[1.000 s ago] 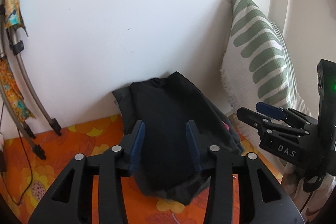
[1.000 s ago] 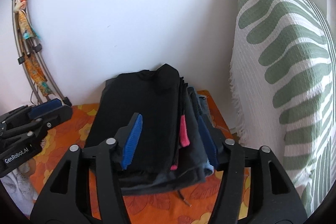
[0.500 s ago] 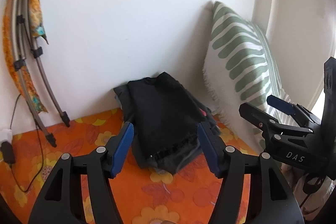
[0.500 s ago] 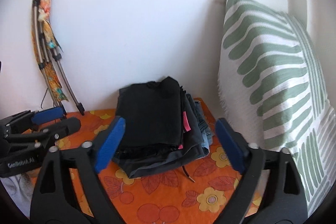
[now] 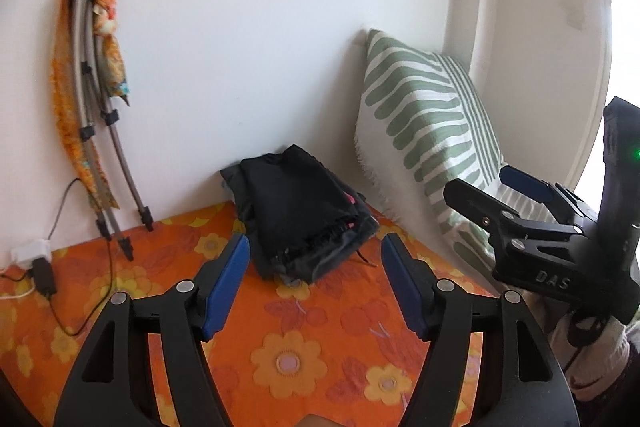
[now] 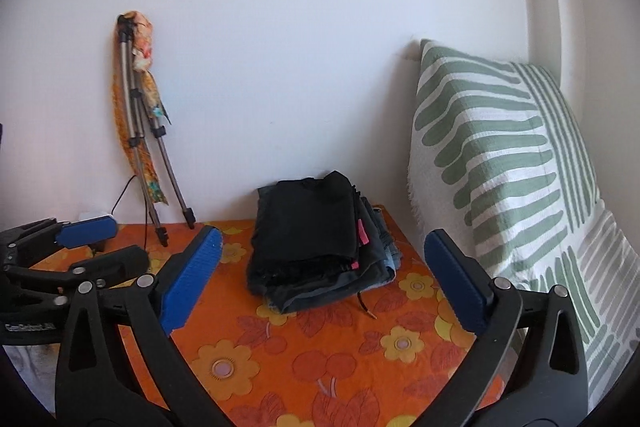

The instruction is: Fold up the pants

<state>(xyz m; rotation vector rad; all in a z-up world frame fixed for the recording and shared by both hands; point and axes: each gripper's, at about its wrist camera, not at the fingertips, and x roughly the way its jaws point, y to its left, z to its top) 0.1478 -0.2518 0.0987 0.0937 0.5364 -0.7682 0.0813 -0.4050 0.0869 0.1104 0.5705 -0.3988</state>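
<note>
Folded pants [image 6: 308, 227] top the pile at 12 o'clock, by the wall.
Soft, light, floppy: grip a folded edge. Left gripper [image 5: 314, 287] and right gripper [image 6: 320, 279] are both opening, empty.

White letters "DAS" on black body of right gripper [image 5: 520, 195], lower right of left wrist view. White lettering on black body of left gripper [image 6: 96, 247], lower left edge of right wrist view; blurred, begins "Gen", rest not legible. Green indicator light on black housing [image 5: 624, 163] at right edge of left wrist view; no text on it. No other text, number or sign legible in either view.
</note>
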